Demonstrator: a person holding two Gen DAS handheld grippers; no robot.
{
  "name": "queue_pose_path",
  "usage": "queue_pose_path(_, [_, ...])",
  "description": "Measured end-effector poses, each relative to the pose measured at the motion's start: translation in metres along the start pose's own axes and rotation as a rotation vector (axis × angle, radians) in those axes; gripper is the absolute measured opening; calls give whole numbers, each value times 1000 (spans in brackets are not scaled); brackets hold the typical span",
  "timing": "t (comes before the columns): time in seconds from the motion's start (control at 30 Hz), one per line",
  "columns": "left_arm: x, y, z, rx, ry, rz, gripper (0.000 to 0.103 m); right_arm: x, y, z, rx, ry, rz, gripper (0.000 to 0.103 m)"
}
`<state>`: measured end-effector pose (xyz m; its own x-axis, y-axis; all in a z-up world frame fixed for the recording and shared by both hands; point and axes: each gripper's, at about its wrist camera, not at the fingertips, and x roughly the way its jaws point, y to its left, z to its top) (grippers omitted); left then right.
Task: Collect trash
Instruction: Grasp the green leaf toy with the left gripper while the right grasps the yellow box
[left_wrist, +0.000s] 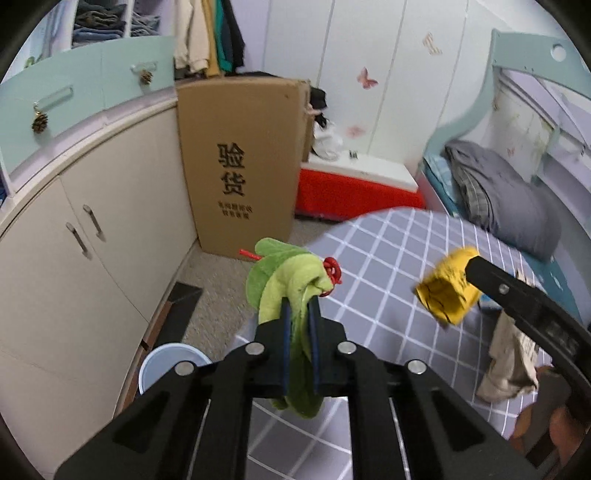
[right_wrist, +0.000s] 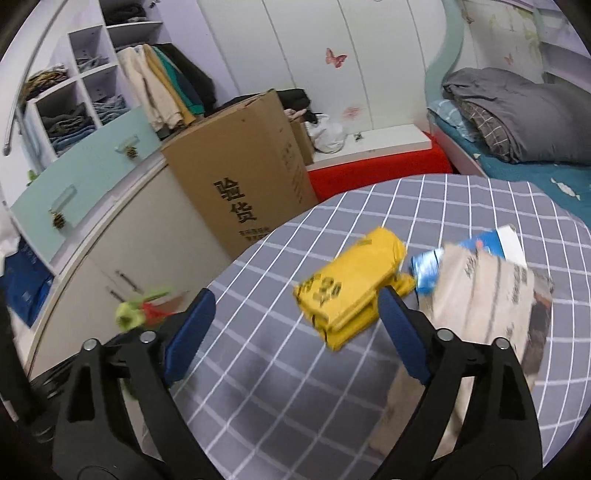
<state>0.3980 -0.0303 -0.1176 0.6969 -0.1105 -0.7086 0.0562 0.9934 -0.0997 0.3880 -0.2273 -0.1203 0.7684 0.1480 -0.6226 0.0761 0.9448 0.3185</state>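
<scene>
My left gripper is shut on a green cloth-like piece with red plastic bits, held above the left edge of the round checked table. It shows blurred in the right wrist view. My right gripper is wide open over the table. A crumpled yellow packet lies against its right finger; in the left wrist view the packet sits at that finger's tip. A white bin stands on the floor below the left gripper.
A beige paper bag and a blue-white wrapper lie on the table right of the packet. A tall cardboard box, white cabinets, a red-and-white chest and a bed surround the table.
</scene>
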Motion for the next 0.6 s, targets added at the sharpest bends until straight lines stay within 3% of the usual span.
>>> queue_pose_path(0.2, [4, 11, 9, -20, -6, 8, 8, 47, -3, 15, 56, 130, -117, 91])
queue_pose_path(0.4, [12, 23, 8, -40, 14, -1, 8, 75, -2, 20, 27, 170, -196, 91])
queue_pose_path(0.43, [13, 24, 7, -41, 18, -4, 8, 77, 0, 19, 15, 177, -200, 88])
queue_pose_path(0.47, [14, 24, 7, -43, 20, -5, 8, 80, 1, 18, 2, 182, -200, 72])
queue_pose_path(0.5, [14, 25, 7, -44, 22, -7, 8, 81, 2, 16, -15, 187, -203, 49])
queue_pose_path(0.6, [13, 30, 6, -48, 23, -15, 8, 82, 7, 11, -47, 200, -186, 42])
